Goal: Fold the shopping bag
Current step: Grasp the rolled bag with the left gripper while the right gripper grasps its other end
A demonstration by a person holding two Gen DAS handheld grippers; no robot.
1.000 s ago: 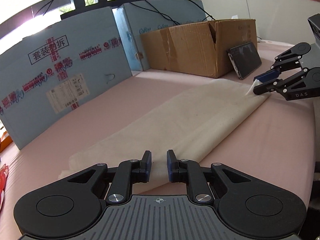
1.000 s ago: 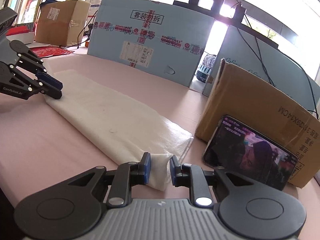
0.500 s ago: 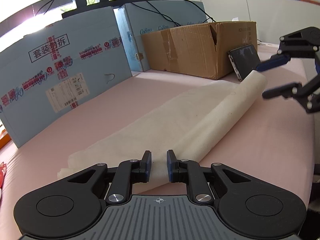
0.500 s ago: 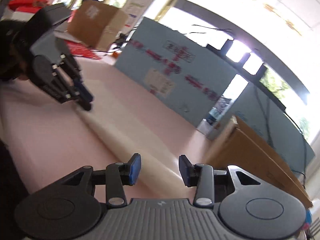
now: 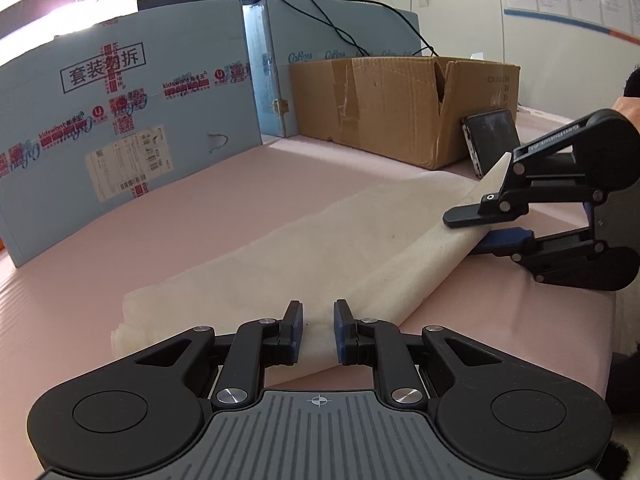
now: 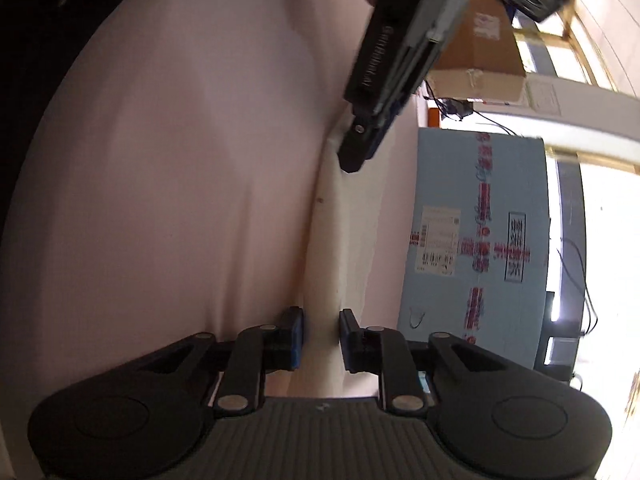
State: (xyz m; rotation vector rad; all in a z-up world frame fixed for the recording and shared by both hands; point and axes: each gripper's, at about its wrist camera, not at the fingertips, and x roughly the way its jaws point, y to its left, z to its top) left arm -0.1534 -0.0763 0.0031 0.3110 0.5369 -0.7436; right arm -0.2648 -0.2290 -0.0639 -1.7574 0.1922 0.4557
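Down low, the left tool [image 5: 316, 330] pinches the near end of the bag [image 5: 320, 248], its fingers a little apart with cloth between them. Opposite, the right tool [image 5: 476, 230], turned on its side, clamps the far end, which is lifted off the pink table [image 5: 224, 200]. Behind stand a brown box [image 5: 400, 108], a phone [image 5: 492, 138] and blue boards [image 5: 120, 120].

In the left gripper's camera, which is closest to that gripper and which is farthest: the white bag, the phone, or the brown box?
From the left gripper:
1. The white bag, nearest, right between its fingers.
2 and 3. The phone leans on the near right corner of the brown box, far off to the right. They touch, so it's too close to call.
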